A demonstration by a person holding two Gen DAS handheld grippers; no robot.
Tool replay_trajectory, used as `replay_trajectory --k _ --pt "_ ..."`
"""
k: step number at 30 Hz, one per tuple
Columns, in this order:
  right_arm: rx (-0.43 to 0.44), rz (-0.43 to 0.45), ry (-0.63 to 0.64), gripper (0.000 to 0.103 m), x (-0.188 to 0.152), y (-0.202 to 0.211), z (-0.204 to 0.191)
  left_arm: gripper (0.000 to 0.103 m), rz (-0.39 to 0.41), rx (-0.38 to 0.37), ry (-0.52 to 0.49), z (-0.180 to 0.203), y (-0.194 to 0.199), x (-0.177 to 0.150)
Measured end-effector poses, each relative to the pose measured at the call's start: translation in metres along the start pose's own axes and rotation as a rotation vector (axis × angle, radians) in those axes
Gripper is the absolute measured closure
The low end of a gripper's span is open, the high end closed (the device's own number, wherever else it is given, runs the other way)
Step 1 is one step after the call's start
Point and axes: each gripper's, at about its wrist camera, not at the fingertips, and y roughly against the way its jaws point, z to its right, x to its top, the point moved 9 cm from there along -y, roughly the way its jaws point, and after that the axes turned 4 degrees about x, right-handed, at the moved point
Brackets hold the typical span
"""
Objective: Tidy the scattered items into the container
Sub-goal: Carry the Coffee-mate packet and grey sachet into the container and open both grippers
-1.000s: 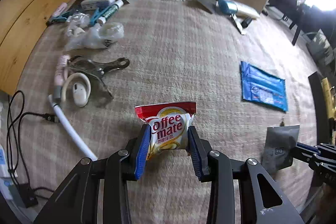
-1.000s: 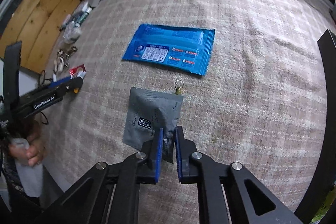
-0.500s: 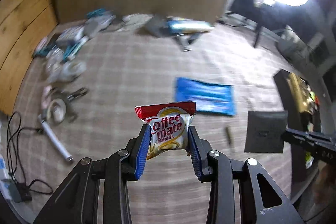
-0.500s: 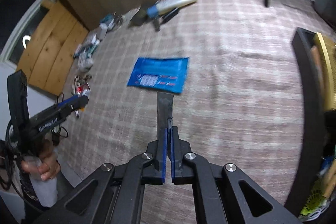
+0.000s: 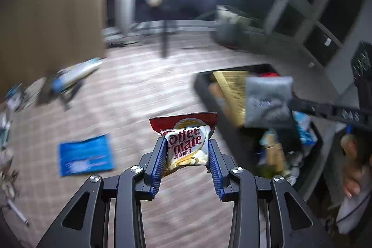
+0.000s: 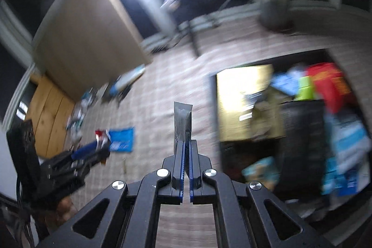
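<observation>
- Left on the checked cloth: blurred clutter by the brown board and a flat blue plastic packet (image 5: 86, 155), all yet to be tidied
- Left gripper (image 5: 187, 156) is clamped on a red-and-cream Coffee-mate sachet (image 5: 186, 143), short of the bin
- Right gripper (image 6: 185, 156) is pinched together on a thin grey foil pouch (image 6: 183, 122)
- The black container (image 6: 300, 131) at right already holds many items

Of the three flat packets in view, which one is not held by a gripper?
The blue packet, lying flat on the checked cloth. The Coffee mate sachet is clamped in the left gripper, the grey pouch in the right gripper.
</observation>
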Motion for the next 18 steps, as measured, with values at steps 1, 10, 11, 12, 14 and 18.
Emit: replay_trajectory --k 1,10,11,12,14,18 --pt "-0.010 0.012 -0.013 0.100 0.004 0.005 0.010 0.064 -0.003 -0.024 -0.026 0.022 -0.005 0.005" --pt "-0.105 0.089 -0.104 0.100 0.031 0.049 0.101 0.064 -0.022 -0.116 -0.151 0.142 -0.035 0.020" --pt "-0.112 0.092 -0.111 0.100 0.032 0.051 0.108 0.064 -0.023 -0.120 -0.159 0.148 -0.036 0.020" --pt "-0.119 0.094 -0.116 0.100 0.032 0.053 0.116 0.064 -0.026 -0.125 -0.168 0.157 -0.039 0.020" --pt "-0.129 0.096 -0.128 0.100 0.034 0.056 0.128 0.064 -0.034 -0.130 -0.184 0.175 -0.046 0.020" --pt "-0.141 0.092 -0.143 0.100 0.036 0.057 0.145 0.061 -0.034 -0.143 -0.208 0.199 -0.054 0.023"
